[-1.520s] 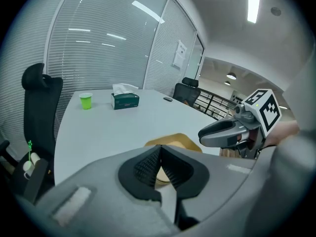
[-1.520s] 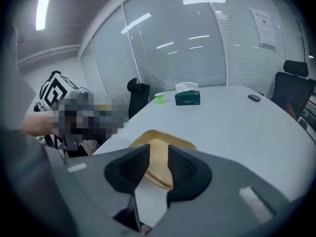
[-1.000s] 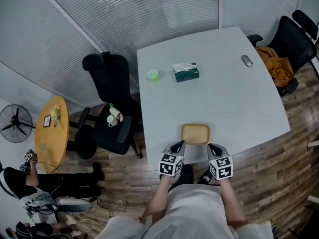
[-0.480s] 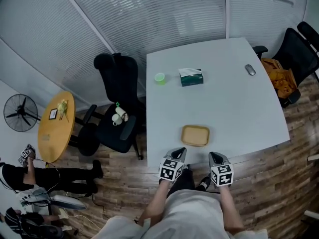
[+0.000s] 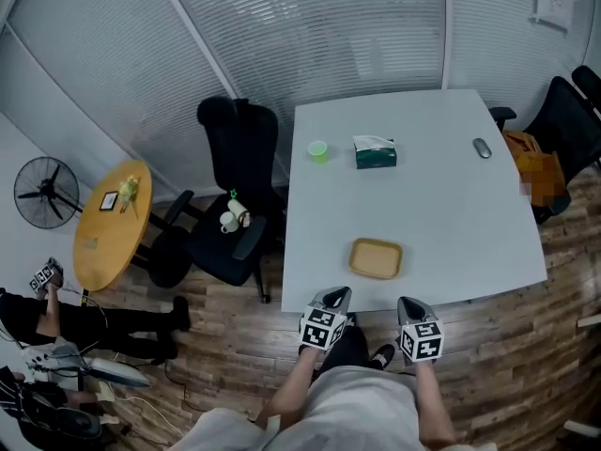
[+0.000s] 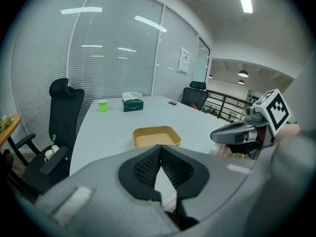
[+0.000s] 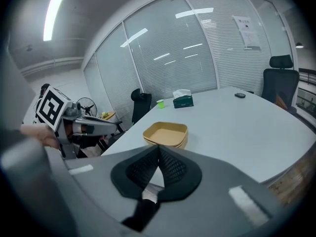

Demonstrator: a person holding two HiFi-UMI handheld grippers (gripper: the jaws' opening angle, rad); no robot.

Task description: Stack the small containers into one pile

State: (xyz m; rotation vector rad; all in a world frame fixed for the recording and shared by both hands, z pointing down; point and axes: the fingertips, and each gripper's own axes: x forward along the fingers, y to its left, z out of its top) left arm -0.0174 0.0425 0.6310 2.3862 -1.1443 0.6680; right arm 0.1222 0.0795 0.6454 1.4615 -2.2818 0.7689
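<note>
Table [image 5: 451,214] first: broad and pale grey, with a black office chair [image 5: 239,148] at its left side, a round wooden table [image 5: 108,224] further left and a fan [image 5: 42,193] past that. Near the table's edge closest to me sits the pile of tan containers [image 5: 376,258], nested one inside another and upright. At the far side lie a green tissue box [image 5: 375,152], a small green cup [image 5: 318,150] left of it, and a dark mouse [image 5: 482,147] towards the right corner. My left gripper [image 5: 336,295] and right gripper [image 5: 408,303] hang just off the near edge, over the wooden floor [image 5: 526,346], either side of the pile and clear of it. Both have their fingers clenched tip to tip, with nothing between them.
</note>
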